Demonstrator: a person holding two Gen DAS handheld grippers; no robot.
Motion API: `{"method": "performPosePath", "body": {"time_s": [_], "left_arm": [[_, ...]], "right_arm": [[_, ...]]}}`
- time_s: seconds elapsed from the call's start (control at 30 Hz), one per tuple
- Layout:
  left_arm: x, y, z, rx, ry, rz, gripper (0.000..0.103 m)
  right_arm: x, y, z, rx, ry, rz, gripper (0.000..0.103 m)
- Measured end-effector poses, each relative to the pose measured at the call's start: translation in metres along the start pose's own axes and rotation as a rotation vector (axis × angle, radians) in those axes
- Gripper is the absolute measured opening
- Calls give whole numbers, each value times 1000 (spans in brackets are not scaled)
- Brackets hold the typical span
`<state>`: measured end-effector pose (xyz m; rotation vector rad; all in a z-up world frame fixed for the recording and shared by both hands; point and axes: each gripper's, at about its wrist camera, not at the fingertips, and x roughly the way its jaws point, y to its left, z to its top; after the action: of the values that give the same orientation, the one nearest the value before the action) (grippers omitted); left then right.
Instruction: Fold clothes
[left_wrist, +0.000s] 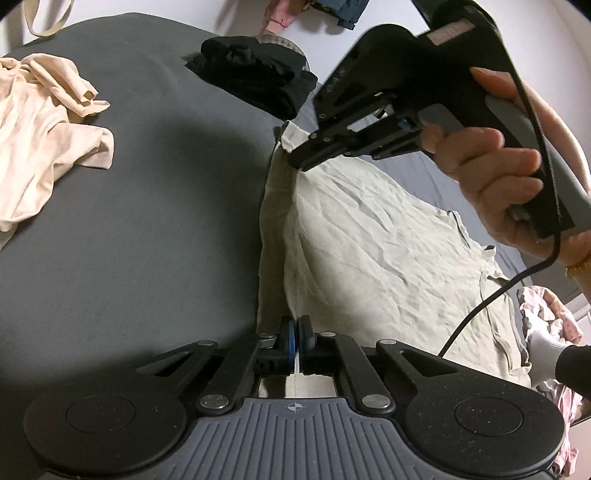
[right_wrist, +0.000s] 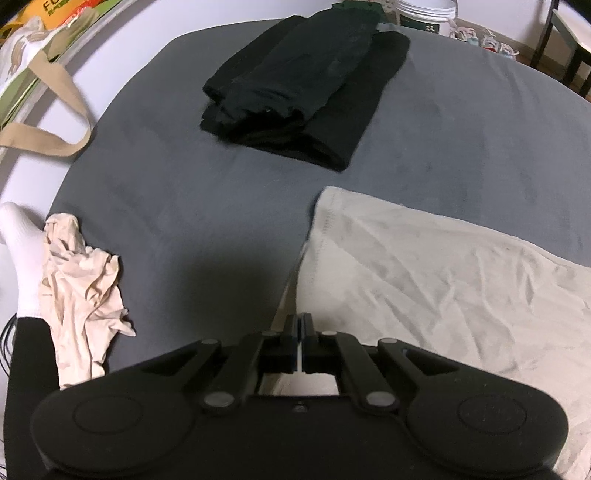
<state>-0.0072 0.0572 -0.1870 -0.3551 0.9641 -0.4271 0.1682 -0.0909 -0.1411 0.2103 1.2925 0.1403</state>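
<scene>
Bedding in dark grey, a bed sheet (right_wrist: 184, 192), carries everything. Largest on it is the pale green garment (left_wrist: 369, 229), spread wrinkled toward the sheet's right side, with one long edge lifted into a ridge. Both tongs are closed on that edge: the left gripper (left_wrist: 296, 347) pinches it at the near end, the right gripper (left_wrist: 295, 157) at the far corner, a hand (left_wrist: 491, 177) working its handle. In the right wrist view the right gripper's (right_wrist: 301, 345) fingers likewise meet on the cloth.

Judging from this, a lengthwise fold is in hand. To do it well, both ends should travel together, level and taut, so the edge lands straight and parallel to the opposite side; slack between the grips would let the middle sag and crease.

Folded black clothes (right_wrist: 306, 92) sit near the sheet's far edge, well apart. A crumpled peach garment (right_wrist: 85, 295) lies at the left edge, beside a white sock (right_wrist: 18, 251). Neither blocks the fold. The trailing cable (left_wrist: 480, 317) crosses the garment and might snag.
</scene>
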Motion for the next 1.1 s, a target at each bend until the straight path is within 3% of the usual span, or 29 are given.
{"method": "performPosePath", "body": {"time_s": [0.87,0.93,1.0,1.1], "left_arm": [[0,5,0,-22,9,33,0],[1,6,0,-24,14,30,1],[0,5,1,-26,10,31,1],[0,2,1,-14,9,44,1]], "right_arm": [[28,21,6,0,41,8,2],[23,20,6,-16,16,29,11],[8,18,3,-50,-32,59,41],[-19,13,-3,-100,-120,64,47]]}}
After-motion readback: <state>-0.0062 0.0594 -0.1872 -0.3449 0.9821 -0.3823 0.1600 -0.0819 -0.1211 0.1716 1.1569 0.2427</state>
